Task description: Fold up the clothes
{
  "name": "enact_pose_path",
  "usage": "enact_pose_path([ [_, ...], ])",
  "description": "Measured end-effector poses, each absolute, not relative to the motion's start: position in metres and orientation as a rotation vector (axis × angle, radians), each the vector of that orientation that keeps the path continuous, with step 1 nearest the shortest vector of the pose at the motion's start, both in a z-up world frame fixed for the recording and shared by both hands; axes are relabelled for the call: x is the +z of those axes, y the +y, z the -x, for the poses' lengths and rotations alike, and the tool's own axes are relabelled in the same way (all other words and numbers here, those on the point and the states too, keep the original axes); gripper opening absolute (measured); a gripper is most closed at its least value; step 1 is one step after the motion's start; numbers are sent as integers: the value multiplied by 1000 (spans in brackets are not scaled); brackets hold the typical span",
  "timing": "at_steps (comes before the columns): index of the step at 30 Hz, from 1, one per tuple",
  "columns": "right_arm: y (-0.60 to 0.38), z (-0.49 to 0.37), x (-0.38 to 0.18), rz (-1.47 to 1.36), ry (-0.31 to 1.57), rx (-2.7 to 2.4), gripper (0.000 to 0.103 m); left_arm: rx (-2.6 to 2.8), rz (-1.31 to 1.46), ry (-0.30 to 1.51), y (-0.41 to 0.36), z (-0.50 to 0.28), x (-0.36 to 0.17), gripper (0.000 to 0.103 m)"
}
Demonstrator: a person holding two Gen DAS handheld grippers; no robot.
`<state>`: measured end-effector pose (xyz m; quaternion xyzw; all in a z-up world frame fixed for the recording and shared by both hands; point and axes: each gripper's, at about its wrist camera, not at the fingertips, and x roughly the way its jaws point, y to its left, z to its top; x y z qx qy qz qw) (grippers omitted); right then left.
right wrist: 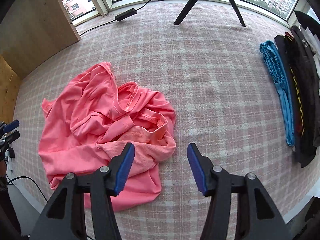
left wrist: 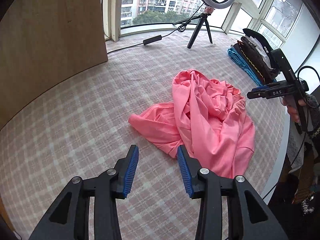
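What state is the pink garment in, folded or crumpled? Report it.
Crumpled, not folded. The pink stretchy garment lies in a bunched heap on the checked cloth, hems and neckline twisted over each other; neither open gripper touches it.

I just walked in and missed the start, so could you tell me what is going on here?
A person holds a two-finger gripper in each hand over a checked cloth surface. A crumpled pink garment lies unfolded. The left gripper and right gripper are both open, holding nothing. Folded clothes lie stacked to the right.
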<state>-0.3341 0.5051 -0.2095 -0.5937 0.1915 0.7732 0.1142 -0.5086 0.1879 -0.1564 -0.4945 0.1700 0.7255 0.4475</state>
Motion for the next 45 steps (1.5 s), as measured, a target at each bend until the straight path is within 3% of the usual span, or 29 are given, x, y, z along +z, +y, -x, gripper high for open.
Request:
enact_pose_path([
  [6, 517, 336, -244, 1745, 792, 2261, 54, 1669, 1313, 498, 273, 528, -205, 43],
  [10, 513, 343, -252, 1773, 768, 2300, 54, 1615, 1363, 530, 290, 515, -224, 8],
  [11, 512, 344, -251, 1763, 753, 2323, 55, 1619, 1356, 536, 290, 511, -223, 4],
  [12, 511, 344, -248, 1747, 755, 2354, 51, 1627, 1350, 519, 287, 508, -219, 4],
  [14, 511, 342, -241, 1729, 787, 2415, 6, 1654, 1337, 474, 276, 504, -205, 3],
  [19, 516, 320, -175, 1557, 669, 2561, 5, 1856, 1234, 342, 211, 500, -123, 3],
  [29, 506, 263, 77, 923, 269, 2917, 5, 2252, 662, 307, 92, 439, 130, 3],
  [35, 482, 224, 170, 650, 226, 3042, 5, 2317, 465, 360, 67, 380, 208, 3],
  [40, 470, 213, 158, 791, 304, 3096, 5, 2278, 567, 460, 67, 357, 175, 3],
  [42, 474, 223, 121, 910, 317, 3030, 5, 2218, 714, 469, 70, 362, 126, 3],
  [45, 486, 250, 21, 1234, 414, 2840, 6, 2065, 1042, 419, 82, 379, 11, 3],
])
